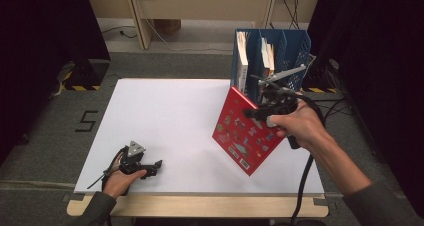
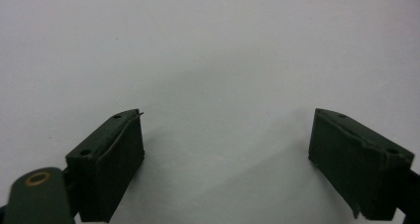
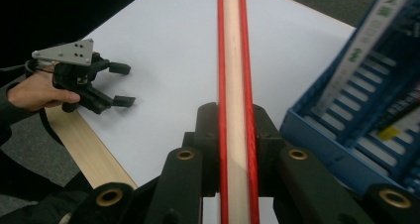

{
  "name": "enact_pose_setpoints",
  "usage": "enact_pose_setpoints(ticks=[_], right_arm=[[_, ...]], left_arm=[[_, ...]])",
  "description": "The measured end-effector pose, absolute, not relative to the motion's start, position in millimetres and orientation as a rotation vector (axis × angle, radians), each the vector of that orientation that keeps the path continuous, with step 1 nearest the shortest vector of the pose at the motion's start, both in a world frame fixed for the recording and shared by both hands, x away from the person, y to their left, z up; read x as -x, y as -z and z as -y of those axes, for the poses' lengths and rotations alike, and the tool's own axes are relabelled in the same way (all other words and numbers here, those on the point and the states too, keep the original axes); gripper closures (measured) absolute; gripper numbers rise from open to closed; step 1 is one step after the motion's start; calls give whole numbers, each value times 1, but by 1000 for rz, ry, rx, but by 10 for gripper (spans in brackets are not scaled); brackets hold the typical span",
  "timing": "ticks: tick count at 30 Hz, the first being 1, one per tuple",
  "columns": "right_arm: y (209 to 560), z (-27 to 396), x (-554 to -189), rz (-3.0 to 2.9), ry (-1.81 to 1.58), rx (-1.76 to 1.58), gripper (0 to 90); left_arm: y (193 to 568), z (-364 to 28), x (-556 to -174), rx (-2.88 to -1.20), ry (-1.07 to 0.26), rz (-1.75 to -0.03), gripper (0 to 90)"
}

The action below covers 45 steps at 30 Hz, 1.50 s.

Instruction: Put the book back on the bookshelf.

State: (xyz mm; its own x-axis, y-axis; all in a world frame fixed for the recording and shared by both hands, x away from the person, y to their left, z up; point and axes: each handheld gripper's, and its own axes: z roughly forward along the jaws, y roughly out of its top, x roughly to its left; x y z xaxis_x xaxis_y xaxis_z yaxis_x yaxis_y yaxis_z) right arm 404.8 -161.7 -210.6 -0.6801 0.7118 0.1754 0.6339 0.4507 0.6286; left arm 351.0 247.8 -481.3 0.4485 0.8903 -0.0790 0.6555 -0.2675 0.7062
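1. Right claw point(image 1: 263, 113) is clamped on the top edge of a red book point(image 1: 246, 131); in the right gripper view the book's page edge, bordered by its red covers, runs straight up between the two black jaws, which press on it from both sides.
2. The book hangs tilted below the claw, its lower corner just over or barely touching the white surface point(image 1: 165, 126); which of the two cannot be told.
3. Just beyond the claw stands a blue rack point(image 1: 295, 43) with upright slots, some already holding books point(image 1: 243, 61); in the right gripper view the rack's slatted wall lies close on the claw's right side.
4. Left claw point(image 1: 156, 167) rests well apart from the book, low at the near edge of the surface, jaws spread with nothing between them; the left gripper view shows bare white surface between its pads point(image 2: 111, 162).
5. Judged from this: the pick-up looks done, since the book is gripped and mostly off the surface. What appears left is to carry it up and over to the rack, line its edge up with a free slot, lower it in and let go.
6. The left hand point(image 1: 120, 181) plays no part at this stage.
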Motion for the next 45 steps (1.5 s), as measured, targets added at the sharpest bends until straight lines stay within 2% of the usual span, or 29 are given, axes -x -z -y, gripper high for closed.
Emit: enact_pose_setpoints(ticks=[7,20,31,45], right_arm=[[181,194,-400,-2477,-1016,-1237,790],[153,240,-403,-2328,-1031,-1368,790],[149,276,-434,-2256,-924,-1487,789],[144,292,-482,-2170,-807,-1552,788]], left_arm=[[482,-247,-351,-2029,-432,-1279,104],[482,-247,-352,-2029,-431,-1279,102],[482,-247,-352,-2029,-431,-1279,101],[482,-247,-352,-2033,-432,-1279,100]])
